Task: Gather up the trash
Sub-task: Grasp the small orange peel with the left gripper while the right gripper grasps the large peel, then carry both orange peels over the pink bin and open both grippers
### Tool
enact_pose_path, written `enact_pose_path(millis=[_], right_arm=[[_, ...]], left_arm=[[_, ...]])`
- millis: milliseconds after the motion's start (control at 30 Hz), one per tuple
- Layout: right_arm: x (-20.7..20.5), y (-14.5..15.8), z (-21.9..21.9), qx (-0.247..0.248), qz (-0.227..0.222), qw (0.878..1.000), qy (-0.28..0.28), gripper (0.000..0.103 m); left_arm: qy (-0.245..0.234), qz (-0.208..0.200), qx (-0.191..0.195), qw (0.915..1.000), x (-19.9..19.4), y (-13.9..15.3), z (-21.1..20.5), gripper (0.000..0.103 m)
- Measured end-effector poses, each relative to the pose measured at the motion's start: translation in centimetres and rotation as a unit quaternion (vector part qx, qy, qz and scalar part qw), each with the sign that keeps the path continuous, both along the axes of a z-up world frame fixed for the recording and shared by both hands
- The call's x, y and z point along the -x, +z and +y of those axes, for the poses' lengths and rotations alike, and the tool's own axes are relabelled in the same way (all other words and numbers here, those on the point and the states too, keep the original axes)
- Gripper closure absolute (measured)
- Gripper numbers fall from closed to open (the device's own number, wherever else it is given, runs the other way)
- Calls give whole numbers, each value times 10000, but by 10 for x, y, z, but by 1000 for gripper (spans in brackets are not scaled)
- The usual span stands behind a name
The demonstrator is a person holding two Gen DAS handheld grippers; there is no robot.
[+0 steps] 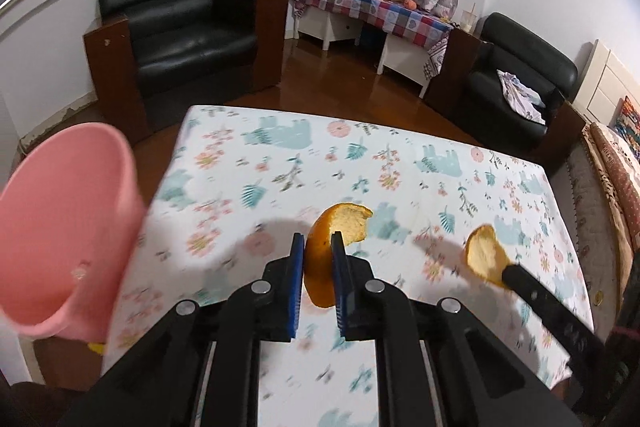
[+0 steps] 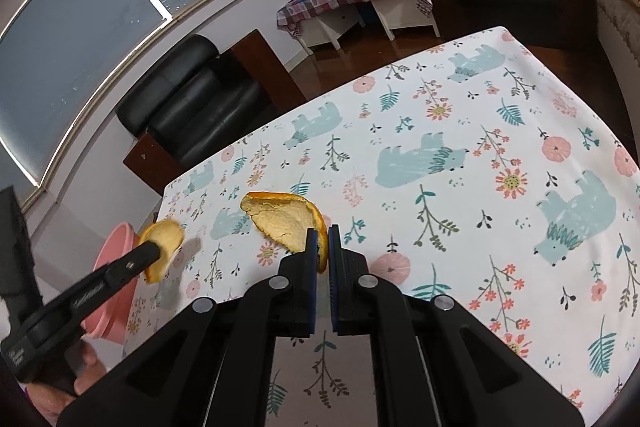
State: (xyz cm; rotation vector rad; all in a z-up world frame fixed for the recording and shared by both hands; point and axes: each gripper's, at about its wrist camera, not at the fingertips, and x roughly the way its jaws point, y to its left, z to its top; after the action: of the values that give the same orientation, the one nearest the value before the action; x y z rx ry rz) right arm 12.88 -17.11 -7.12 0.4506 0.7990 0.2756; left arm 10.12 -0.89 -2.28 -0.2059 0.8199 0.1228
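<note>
Left tool [image 1: 316, 247] clamps orange peel [image 1: 320, 251]; right tool [image 2: 322, 239] clamps second peel [image 2: 288, 219]; pink bin [image 1: 60, 227] beside table.

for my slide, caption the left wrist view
Left gripper pinching a curled orange peel above the floral tablecloth, pink plastic bin alongside.

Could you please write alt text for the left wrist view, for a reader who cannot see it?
The left tool grips a curved piece of orange peel above a table covered in a white cloth printed with bears and flowers. At right, the right tool holds a second piece of orange peel; a pink plastic bin stands beside the table's left edge.
</note>
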Motion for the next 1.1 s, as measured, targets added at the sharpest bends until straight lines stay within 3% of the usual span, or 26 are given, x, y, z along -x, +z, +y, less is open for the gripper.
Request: enact_pose_path(millis=[500,1100], right_arm=[[14,14,27,365,-238,9984,348,98],[46,60,126,886,-702,9839,1387,98]], left_arm=[[487,-408,-136,9979,70,28,40,91],[1202,-754,114,9898,127,42,105,91]])
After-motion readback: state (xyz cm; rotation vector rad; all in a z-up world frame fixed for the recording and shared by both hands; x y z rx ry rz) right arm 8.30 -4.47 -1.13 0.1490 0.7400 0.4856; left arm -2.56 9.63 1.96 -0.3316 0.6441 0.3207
